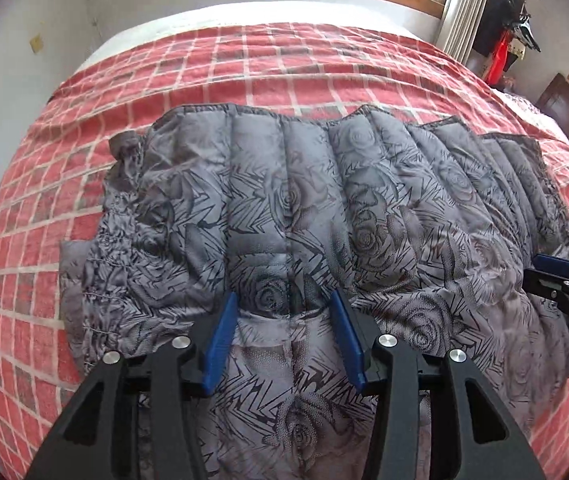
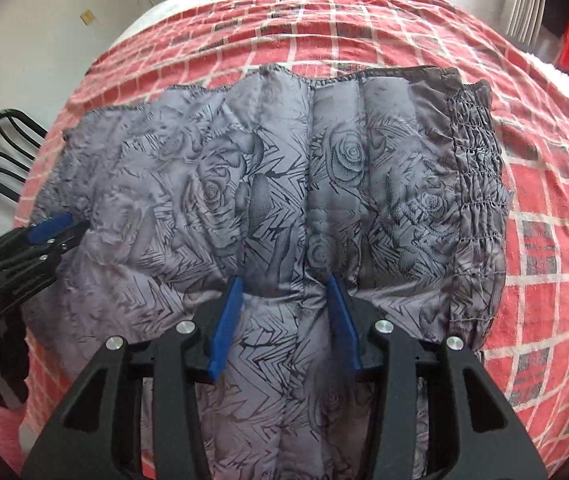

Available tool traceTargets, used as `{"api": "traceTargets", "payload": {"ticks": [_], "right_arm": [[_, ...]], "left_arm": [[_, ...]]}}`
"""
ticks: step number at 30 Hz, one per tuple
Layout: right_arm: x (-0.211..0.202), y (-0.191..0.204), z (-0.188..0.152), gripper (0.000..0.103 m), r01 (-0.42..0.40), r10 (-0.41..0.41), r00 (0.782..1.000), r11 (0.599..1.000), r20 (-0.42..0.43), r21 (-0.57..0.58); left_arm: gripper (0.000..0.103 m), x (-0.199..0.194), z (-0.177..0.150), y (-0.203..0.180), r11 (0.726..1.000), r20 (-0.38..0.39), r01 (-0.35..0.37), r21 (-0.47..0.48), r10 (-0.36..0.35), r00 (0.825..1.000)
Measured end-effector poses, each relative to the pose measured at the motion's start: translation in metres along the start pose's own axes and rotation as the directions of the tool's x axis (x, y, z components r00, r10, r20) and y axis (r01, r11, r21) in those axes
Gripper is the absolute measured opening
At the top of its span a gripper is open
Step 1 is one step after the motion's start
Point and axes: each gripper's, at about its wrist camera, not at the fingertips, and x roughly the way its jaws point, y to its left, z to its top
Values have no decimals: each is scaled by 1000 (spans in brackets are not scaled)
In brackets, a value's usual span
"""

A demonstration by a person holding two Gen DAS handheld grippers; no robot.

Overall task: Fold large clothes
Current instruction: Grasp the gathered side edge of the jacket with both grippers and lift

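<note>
Grey rose-print quilted garment lies spread on bed w/ near edge folded.

Both grippers are pointed steeply downward. The left gripper is held with jaws apart, fabric bulging between them; the right gripper likewise, fabric between its blue pads.

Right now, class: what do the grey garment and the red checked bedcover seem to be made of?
Grey garment: probably padded synthetic with a satin sheen; puffy stitched channels. Red checked bedcover: seemingly woven, matte, slightly fuzzy cloth.
</note>
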Motion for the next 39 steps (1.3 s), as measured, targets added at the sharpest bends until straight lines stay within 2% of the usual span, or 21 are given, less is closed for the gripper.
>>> {"api": "traceTargets", "payload": {"ticks": [4,8,10,12,14,17,19,21,25,27,30,32,34,35,36,37,39], "right_arm": [[1,-5,2,45,-27,27,1000,999,-9,20],[-17,-19,4,46,-118,119,993,990,-9,81],[-37,-32,1,58,-157,154,987,981,38,113],[-57,-53,-4,67,-179,166,981,974,95,141],[-65,-73,-6,72,-188,169,979,968,116,169],[-62,-113,-9,75,-196,174,979,947,104,254],[-51,-129,-9,75,-237,222,971,928,84,287],[-37,-137,-8,76,-277,271,960,912,63,301],[-11,-135,-6,77,-345,353,935,883,35,318],[2,-134,-4,79,-365,380,925,868,23,335],[10,-131,0,85,-385,398,917,862,31,330],[10,-129,3,85,-381,393,919,868,30,320],[8,-125,4,79,-365,374,927,882,30,299],[6,-123,4,69,-366,373,927,886,31,286],[3,-121,4,58,-382,387,921,881,38,281],[1,-120,4,50,-388,392,919,878,44,280],[-10,-119,2,41,-387,386,920,881,60,270]], "left_arm": [[48,1,3,4,1000,-15,17,-17,-17,1000],[46,-15,8,19,997,-33,58,-54,-59,998],[46,-29,9,32,994,-8,68,-83,-69,998],[56,-48,6,57,991,32,60,-122,-57,998],[63,-58,1,81,985,48,52,-167,-44,998],[69,-55,-9,117,975,25,36,-221,-31,999],[70,-44,-17,134,968,-14,14,-249,-18,1000],[74,-37,-24,142,963,-24,56,-265,-64,998],[78,-20,-34,151,926,1,197,-322,-208,978],[81,-11,-34,154,913,7,226,-340,-237,971],[82,3,-29,158,879,22,291,-378,-305,952],[83,11,-26,157,865,26,313,-392,-330,944],[84,19,-19,154,859,30,330,-391,-346,938],[82,21,-16,150,858,31,330,-393,-346,938],[70,21,-13,147,859,34,331,-389,-346,938],[64,19,-10,143,862,39,332,-383,-344,938],[41,9,-7,136,884,46,299,-360,-304,952]]}}
